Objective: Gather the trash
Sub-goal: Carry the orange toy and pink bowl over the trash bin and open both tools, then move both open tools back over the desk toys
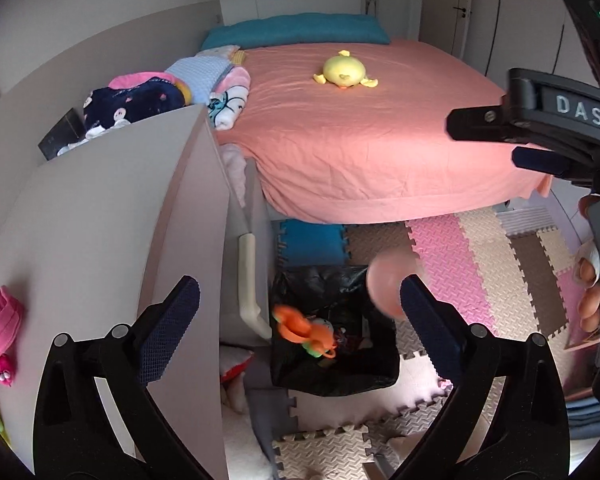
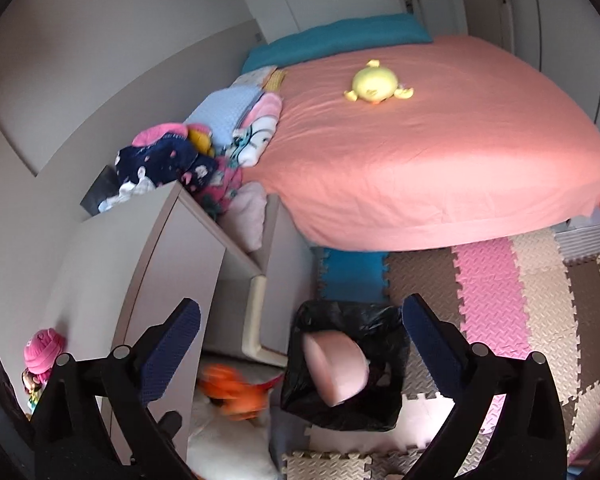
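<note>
Left wrist, left tool point(image 1: 300, 304) angled down, jaws wide

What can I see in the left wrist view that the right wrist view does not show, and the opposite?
Only the left wrist view shows the right claw from outside, with the fingers of the hand holding it, and the orange toy sharply over the bin bag.

Only the right wrist view shows the pink object clearly over the bin bag; the left view gives just a pink blur.

Both show the bed, the yellow plush, the foam mats, and open claws holding nothing.
</note>
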`<state>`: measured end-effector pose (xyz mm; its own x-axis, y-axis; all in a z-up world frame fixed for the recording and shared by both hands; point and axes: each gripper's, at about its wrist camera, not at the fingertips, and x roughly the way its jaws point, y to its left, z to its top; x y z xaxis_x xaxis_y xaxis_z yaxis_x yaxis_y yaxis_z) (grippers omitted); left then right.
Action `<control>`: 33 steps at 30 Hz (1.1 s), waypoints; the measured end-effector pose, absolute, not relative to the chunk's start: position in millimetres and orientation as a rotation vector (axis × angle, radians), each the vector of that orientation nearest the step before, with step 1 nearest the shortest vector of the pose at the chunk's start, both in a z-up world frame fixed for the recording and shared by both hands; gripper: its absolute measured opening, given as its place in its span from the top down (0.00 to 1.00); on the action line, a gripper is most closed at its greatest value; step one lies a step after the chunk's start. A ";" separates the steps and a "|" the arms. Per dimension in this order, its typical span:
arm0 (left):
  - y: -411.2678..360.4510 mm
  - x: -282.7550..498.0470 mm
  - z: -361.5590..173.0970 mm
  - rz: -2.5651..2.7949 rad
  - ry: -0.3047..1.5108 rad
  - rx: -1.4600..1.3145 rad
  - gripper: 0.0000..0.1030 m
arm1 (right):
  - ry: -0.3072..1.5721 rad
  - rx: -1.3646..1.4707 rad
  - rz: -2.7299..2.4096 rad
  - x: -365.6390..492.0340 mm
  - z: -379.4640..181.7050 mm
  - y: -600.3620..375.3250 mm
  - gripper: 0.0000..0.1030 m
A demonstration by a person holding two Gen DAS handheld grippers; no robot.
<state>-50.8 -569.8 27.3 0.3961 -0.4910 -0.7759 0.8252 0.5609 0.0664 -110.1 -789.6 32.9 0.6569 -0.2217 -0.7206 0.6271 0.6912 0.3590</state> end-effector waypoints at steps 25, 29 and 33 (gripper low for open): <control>-489.4 -8.5 45.9 -0.797 0.813 0.329 0.06 | 0.692 0.598 -0.435 -83.4 46.2 -725.2 0.02; -464.0 1.5 50.1 -0.757 0.803 0.305 0.06 | 0.703 0.581 -0.388 -72.1 49.5 -703.6 0.02; -439.4 11.3 52.1 -0.718 0.803 0.280 0.06 | 0.707 0.571 -0.320 -59.5 53.0 -679.5 0.02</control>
